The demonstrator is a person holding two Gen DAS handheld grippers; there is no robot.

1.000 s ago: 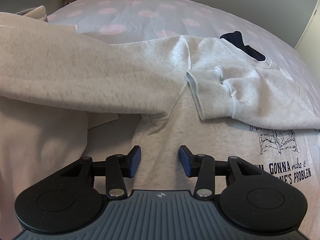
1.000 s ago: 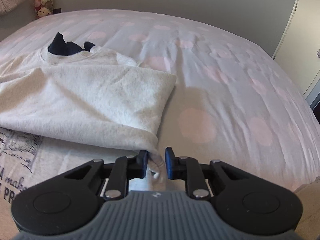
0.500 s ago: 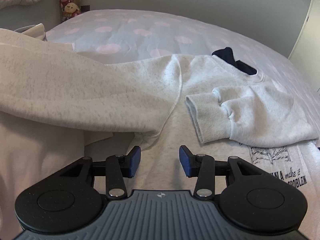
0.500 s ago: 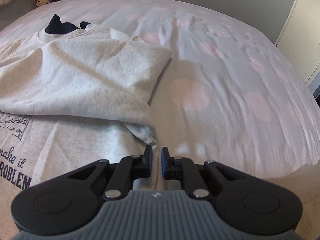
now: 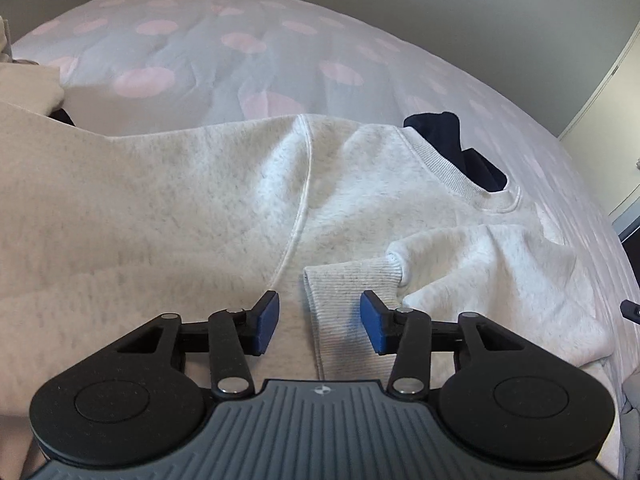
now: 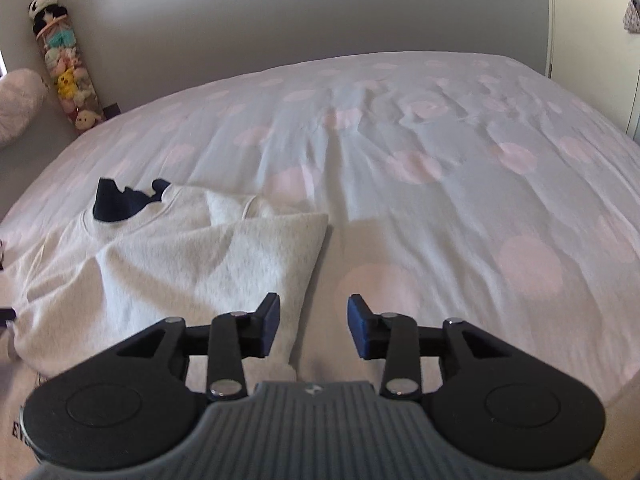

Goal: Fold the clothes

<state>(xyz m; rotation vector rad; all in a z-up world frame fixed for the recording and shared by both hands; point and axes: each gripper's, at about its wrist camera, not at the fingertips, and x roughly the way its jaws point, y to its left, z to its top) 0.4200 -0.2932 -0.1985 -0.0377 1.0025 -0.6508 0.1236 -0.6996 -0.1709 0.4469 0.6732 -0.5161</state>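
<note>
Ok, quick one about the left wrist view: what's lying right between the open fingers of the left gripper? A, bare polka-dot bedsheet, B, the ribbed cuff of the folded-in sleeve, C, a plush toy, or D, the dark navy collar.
B: the ribbed cuff of the grey sweatshirt lies in the gap of the left gripper, jaws apart and not pressing it; the navy collar sits farther back.

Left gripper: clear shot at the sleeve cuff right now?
Probably yes. The left gripper is open, and the cuff lies flat on the sweatshirt, partly between the jaws already. Nothing covers it.
</note>
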